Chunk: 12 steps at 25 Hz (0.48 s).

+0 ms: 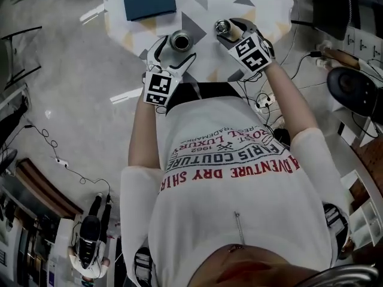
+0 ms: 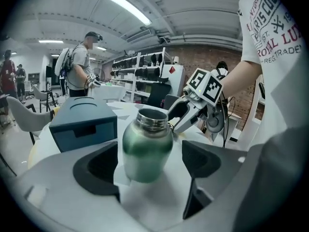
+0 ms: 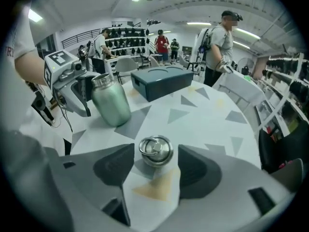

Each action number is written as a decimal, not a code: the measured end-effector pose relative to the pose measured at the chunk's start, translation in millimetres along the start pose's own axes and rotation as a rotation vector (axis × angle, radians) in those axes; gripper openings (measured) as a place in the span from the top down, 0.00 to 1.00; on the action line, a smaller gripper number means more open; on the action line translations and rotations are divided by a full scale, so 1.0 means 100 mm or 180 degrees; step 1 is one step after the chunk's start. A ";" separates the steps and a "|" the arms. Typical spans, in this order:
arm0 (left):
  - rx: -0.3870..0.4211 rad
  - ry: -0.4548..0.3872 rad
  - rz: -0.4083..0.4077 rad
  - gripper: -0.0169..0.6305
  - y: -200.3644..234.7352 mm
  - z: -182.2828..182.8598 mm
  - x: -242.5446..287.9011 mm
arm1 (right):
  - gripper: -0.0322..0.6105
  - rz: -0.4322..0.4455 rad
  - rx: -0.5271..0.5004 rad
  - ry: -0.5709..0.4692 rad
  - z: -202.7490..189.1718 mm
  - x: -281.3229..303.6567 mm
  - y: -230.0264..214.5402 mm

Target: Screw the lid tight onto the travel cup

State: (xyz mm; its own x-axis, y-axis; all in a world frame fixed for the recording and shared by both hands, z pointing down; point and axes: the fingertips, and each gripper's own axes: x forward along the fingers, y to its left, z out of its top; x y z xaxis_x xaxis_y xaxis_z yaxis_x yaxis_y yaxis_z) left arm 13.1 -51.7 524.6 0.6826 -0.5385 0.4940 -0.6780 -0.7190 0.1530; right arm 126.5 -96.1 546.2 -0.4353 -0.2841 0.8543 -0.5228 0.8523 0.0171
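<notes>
The cup [image 2: 147, 139] stands upright on the bench [image 3: 207, 115] with its steel mouth bare, so it is ready to take a lid; the left hand-held gripper [image 2: 150, 151] has its jaws spread to either side of the cup's green body, not pressing it, probably to steady it against the twisting to come; the lid [image 3: 156, 150] lies flat, ring up, just to the right of the cup, between the spread jaws of the right hand-held gripper [image 3: 156, 156], which touches nothing and seems set to pick it up; a blue box [image 3: 161, 81] sits beyond the cup.
</notes>
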 end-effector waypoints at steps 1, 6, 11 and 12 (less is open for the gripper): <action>0.0008 0.0000 -0.0009 0.35 0.01 -0.01 0.03 | 0.56 0.0023 -0.0038 0.0029 0.00 0.04 -0.01; 0.0073 -0.0041 -0.0022 0.35 0.05 0.02 0.15 | 0.55 0.0126 -0.0195 0.0133 -0.02 0.16 -0.03; 0.0145 -0.0140 -0.0030 0.36 0.08 0.05 0.23 | 0.55 0.0201 -0.0218 0.0151 -0.03 0.21 -0.01; 0.0164 -0.0152 -0.0052 0.36 0.08 0.05 0.24 | 0.56 0.0194 -0.0229 0.0157 -0.03 0.22 -0.01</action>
State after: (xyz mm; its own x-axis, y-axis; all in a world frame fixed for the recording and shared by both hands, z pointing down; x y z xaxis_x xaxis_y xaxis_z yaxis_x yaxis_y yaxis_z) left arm 25.4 -72.2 533.2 0.7066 -0.5459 0.4502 -0.6524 -0.7490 0.1158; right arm 119.5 -102.3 566.4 -0.4271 -0.2103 0.8794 -0.4417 0.8972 0.0000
